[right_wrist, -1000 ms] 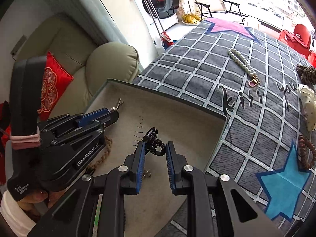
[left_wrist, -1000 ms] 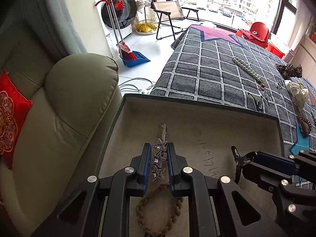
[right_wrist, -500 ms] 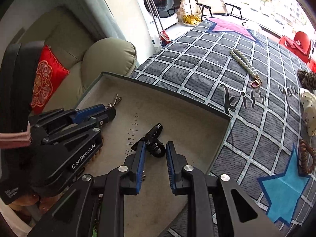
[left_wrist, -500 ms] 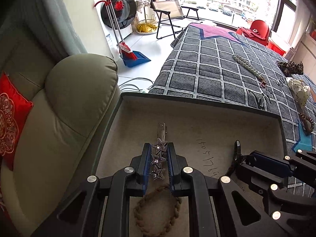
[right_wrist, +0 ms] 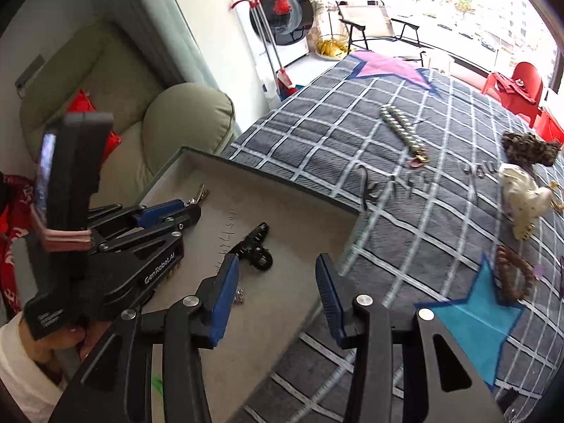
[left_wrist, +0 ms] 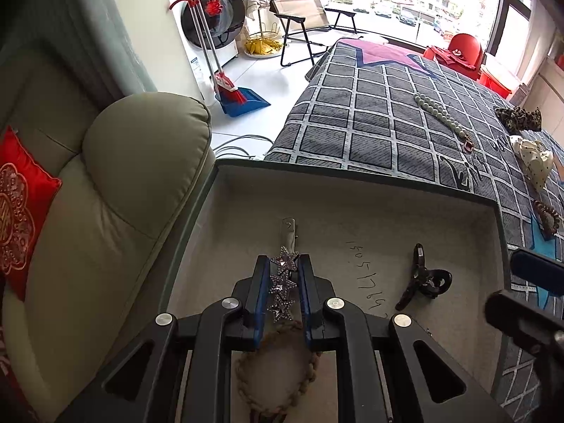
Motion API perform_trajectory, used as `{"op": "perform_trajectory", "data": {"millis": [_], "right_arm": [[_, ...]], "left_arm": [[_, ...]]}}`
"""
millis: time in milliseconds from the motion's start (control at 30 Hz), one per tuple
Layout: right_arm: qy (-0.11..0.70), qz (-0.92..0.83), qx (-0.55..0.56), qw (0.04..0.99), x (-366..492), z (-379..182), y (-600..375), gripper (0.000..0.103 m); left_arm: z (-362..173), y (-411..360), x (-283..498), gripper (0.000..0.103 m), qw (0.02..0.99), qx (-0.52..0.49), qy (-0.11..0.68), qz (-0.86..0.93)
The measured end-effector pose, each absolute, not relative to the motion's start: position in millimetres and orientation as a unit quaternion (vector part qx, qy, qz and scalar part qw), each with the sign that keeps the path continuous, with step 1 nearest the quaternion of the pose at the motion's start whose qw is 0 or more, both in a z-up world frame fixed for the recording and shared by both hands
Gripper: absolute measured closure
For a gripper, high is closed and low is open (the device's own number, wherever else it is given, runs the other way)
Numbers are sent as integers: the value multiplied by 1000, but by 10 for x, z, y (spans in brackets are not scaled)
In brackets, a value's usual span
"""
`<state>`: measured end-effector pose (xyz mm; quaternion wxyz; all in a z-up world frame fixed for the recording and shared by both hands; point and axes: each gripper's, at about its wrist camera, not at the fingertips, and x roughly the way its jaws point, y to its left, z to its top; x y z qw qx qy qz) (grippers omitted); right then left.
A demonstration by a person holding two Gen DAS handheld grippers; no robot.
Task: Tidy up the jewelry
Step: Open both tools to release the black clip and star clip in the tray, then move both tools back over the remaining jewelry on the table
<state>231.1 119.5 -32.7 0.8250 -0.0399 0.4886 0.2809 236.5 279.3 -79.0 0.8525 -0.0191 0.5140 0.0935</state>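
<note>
A big bed [left_wrist: 380, 130] with a gray checked blanket fills the far and right side of both views. Next to it, on the left, sits a soft green armchair [left_wrist: 116, 190] with a red pillow [left_wrist: 21, 208].

A wide, flat tray [left_wrist: 352, 183] with a gray felt floor lies at the near left corner of the bed, beside the armchair. Some numbers are written in pen on its floor.

The left gripper [left_wrist: 283, 287] reaches into the tray near its left wall. Its two blue fingers are close together and pinch a sparkly star hair clip [left_wrist: 282, 287]. The metal tip of the clip sticks out in front of the fingers. A brown braided hair loop [left_wrist: 278, 370] lies on the tray floor under this gripper.

The right gripper [right_wrist: 278, 296] hangs over the right edge of the tray. Its fingers are spread wide and hold nothing.

A black claw clip [left_wrist: 421, 278] lies on the tray floor, right of the written numbers, between the two grippers. It touches neither one. A tiny shiny thing [right_wrist: 239, 296] lies on the tray floor by the right gripper's left finger; it is too small to tell what it is.

On the blanket, far from the tray, lies a string of pearls [left_wrist: 440, 120] with a red clasp. Near the right edge of the bed are a spotted scrunchie [left_wrist: 520, 118], a white dotted bow [left_wrist: 534, 160] and a brown bead bracelet [right_wrist: 513, 278], which lies by a blue star on the blanket.
</note>
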Motion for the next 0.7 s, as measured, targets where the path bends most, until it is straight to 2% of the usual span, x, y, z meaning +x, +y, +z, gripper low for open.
{"op": "perform_trajectory", "data": {"millis": [233, 267, 300, 367, 600, 667, 700], "right_arm": [[484, 277, -18, 830, 2166, -209, 922, 54], [483, 277, -15, 830, 2137, -194, 884, 54], [482, 277, -13, 831, 2105, -180, 850, 54], [480, 278, -11, 832, 2037, -162, 785, 54], [480, 268, -2, 835, 1774, -142, 517, 54], [481, 262, 4, 837, 1707, -140, 398, 51], [480, 259, 8, 838, 1666, -132, 319, 44]], "left_arm": [[-765, 2719, 2347, 85, 852, -3, 515, 94], [-759, 2711, 2347, 80, 851, -1, 517, 93], [-751, 2703, 2346, 43, 850, 2, 518, 95], [-693, 2679, 2310, 1, 857, 12, 503, 111], [-473, 2548, 2153, 1, 869, 38, 479, 115], [-404, 2498, 2077, 1, 873, 45, 473, 114], [-362, 2463, 2028, 1, 875, 49, 469, 112]]}}
